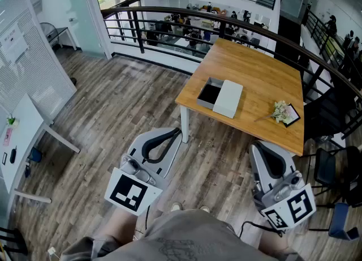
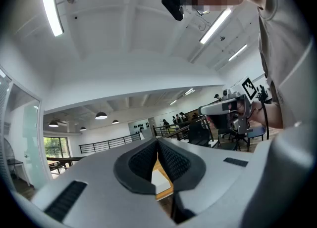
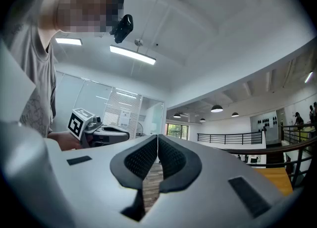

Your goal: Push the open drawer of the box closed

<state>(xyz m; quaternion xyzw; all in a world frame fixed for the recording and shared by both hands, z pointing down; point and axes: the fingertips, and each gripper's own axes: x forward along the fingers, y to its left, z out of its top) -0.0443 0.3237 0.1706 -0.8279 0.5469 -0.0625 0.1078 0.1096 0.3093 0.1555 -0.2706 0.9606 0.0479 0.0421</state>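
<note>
Box (image 1: 229, 98), white, on wooden desk (image 1: 260, 73): drawer (image 1: 209, 94) stands pulled out, dark inside showing.
Left gripper (image 1: 176, 133), right gripper (image 1: 260, 146): both clenched on nothing, well apart from the desk.
Progress: 0 of 1 push made; approach and push remain.

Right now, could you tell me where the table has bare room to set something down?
The table is bare across its whole far half, beyond the box. A narrower bare strip runs between the box and the flowers. It is crowded at the left edge, where the open drawer sticks out, and at the right edge around the flowers and card.
</note>
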